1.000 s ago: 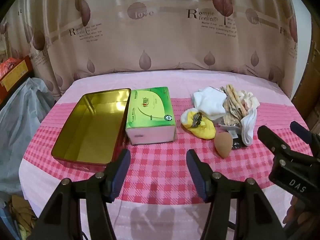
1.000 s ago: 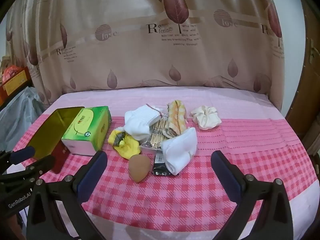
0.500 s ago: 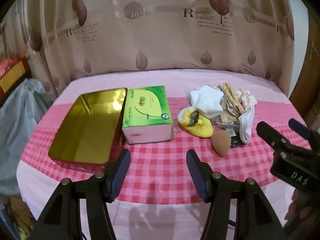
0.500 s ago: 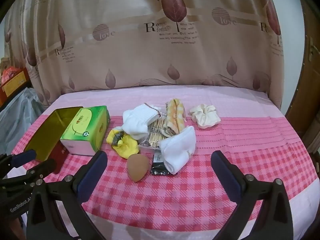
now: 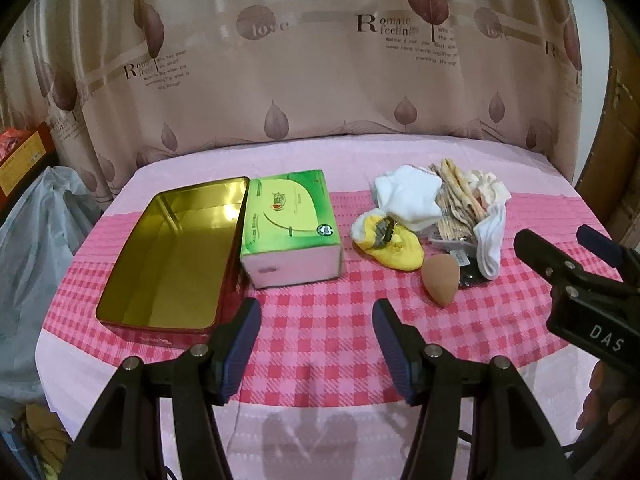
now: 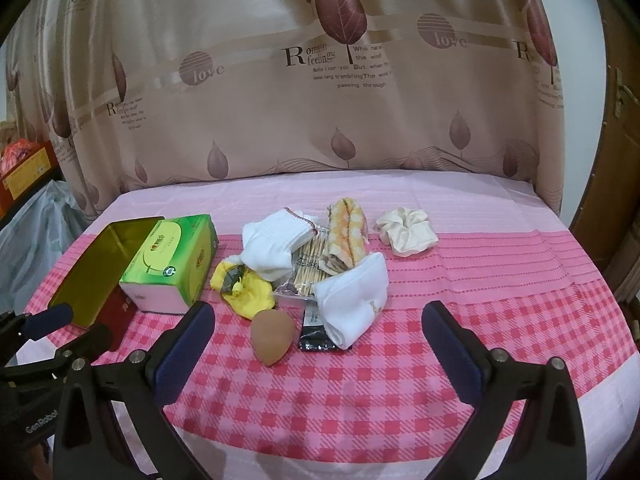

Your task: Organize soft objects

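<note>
Soft items lie in a heap on the pink checked cloth: a yellow sock (image 6: 244,292), two white socks (image 6: 272,244) (image 6: 356,296), an orange striped cloth (image 6: 346,236), a cream scrunchie (image 6: 406,232) and a brown egg-shaped sponge (image 6: 272,336). An open gold tin (image 5: 172,256) sits at the left beside a green tissue box (image 5: 288,220). My left gripper (image 5: 316,320) hovers open over the cloth in front of the box. My right gripper (image 6: 318,320) stands open, short of the sponge and the near white sock. Neither holds anything.
A clear packet of sticks (image 6: 312,264) and a black packet (image 6: 314,332) lie under the heap. A leaf-print curtain (image 6: 320,100) backs the table. A plastic bag (image 5: 36,232) is off the left edge, a wooden door (image 6: 624,160) at the right.
The scene has slid very slightly left in the left wrist view. The right wrist view is unchanged and both grippers stay open.
</note>
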Tool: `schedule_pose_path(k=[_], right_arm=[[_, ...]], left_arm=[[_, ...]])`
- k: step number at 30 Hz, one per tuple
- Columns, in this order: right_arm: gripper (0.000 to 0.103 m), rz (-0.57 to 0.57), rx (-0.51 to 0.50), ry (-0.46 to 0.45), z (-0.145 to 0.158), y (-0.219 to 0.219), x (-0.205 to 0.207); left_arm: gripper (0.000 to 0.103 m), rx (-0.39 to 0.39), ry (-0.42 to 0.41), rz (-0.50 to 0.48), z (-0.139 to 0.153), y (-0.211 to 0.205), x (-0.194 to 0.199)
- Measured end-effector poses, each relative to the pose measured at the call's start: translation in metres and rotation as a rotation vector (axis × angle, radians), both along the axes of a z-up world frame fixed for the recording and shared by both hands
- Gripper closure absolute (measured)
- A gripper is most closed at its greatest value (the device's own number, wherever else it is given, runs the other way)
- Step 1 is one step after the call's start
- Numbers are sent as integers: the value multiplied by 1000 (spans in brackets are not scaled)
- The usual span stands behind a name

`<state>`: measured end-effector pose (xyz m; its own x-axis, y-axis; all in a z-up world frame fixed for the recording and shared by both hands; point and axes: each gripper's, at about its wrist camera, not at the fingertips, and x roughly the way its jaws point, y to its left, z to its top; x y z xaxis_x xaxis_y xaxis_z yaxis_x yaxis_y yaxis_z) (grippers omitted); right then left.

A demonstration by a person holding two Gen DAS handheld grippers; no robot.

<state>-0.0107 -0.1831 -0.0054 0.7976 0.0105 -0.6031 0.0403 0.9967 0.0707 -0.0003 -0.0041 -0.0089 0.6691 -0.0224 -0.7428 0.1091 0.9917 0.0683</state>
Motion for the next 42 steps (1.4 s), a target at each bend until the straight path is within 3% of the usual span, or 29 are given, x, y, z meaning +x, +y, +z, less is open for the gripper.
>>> schedule_pose_path(k=[4,42], right_arm=[[1,3,1,1,1,0,0],[1,19,3,16,-3,6,-2]], left_arm=[[44,-24,19,10,-2,3,2],[44,3,50,36,-12,3,4]])
